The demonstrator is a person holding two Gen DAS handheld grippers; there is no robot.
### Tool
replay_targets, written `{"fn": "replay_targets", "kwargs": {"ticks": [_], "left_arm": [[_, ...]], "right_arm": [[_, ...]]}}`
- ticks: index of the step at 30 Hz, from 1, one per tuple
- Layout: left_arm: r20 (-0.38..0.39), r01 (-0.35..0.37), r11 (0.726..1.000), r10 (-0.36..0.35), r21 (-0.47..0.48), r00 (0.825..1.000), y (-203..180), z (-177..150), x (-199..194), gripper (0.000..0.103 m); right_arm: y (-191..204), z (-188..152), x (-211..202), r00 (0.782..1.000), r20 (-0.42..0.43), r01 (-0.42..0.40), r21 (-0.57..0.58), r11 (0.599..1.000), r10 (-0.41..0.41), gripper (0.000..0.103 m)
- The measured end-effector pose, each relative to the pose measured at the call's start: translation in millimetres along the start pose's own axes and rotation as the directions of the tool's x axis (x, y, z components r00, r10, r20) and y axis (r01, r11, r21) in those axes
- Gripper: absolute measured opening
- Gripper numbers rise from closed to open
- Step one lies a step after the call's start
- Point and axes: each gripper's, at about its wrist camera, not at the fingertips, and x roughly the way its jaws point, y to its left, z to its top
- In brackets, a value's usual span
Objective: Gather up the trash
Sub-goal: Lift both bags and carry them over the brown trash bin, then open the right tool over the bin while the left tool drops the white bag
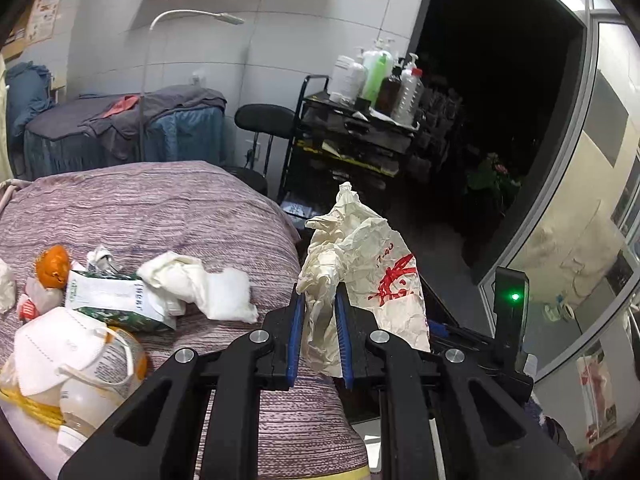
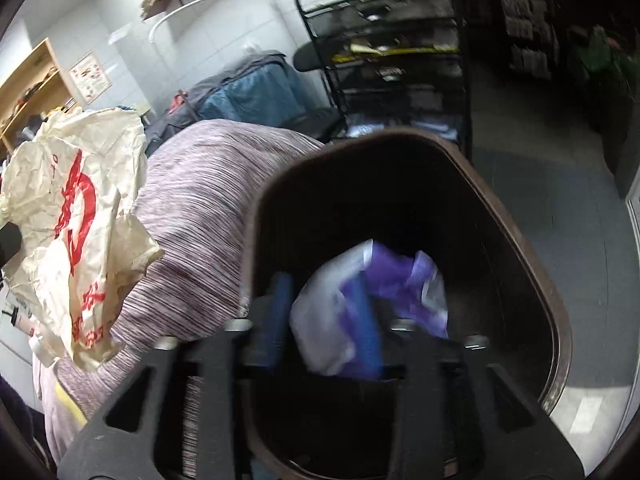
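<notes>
My left gripper [image 1: 320,300] is shut on a crumpled cream paper bag with red print [image 1: 372,272] and holds it in the air past the bed's right edge; the bag also shows in the right wrist view [image 2: 76,216]. My right gripper [image 2: 324,304] is over the open dark brown trash bin [image 2: 532,248], its blue pads around a white and purple plastic wrapper [image 2: 384,288]. The view is blurred. Trash lies on the striped purple bedspread [image 1: 160,208]: a white tissue wad [image 1: 200,284], a green and white carton [image 1: 116,300], an orange peel [image 1: 54,266] and a white face mask [image 1: 60,344].
A black metal cart [image 1: 352,140] with bottles stands beyond the bed, with a black chair [image 1: 264,124] beside it. A second bed with grey and blue covers [image 1: 120,132] is against the tiled wall. A glass partition [image 1: 580,200] is on the right.
</notes>
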Motion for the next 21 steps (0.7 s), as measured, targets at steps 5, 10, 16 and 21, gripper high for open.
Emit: {"fn": "replay_targets", "kwargs": {"ticks": [5, 10, 16, 21], "left_arm": [[-0.028, -0.001, 0.999, 0.002, 0.033, 1.000, -10, -4, 12, 0.016], [-0.053, 0.005, 0.998, -0.002, 0.064, 0.999, -20, -5, 24, 0.016], [-0.083, 0.017, 0.994, -0.008, 0.106, 0.996, -37, -5, 41, 0.016], [-0.122, 0.033, 0.989, -0.015, 0.145, 0.992, -53, -5, 58, 0.016]], "right_arm": [[-9, -10, -12, 0.998, 0.044, 0.037, 0.031, 0.999, -0.039, 0.049], [-21, -6, -39, 0.980, 0.142, 0.135, 0.058, 0.989, -0.142, 0.059], [-45, -1, -67, 0.953, 0.203, 0.199, 0.134, 0.971, -0.223, 0.066], [-58, 6, -76, 0.943, 0.232, 0.204, 0.168, 0.964, -0.240, 0.067]]}}
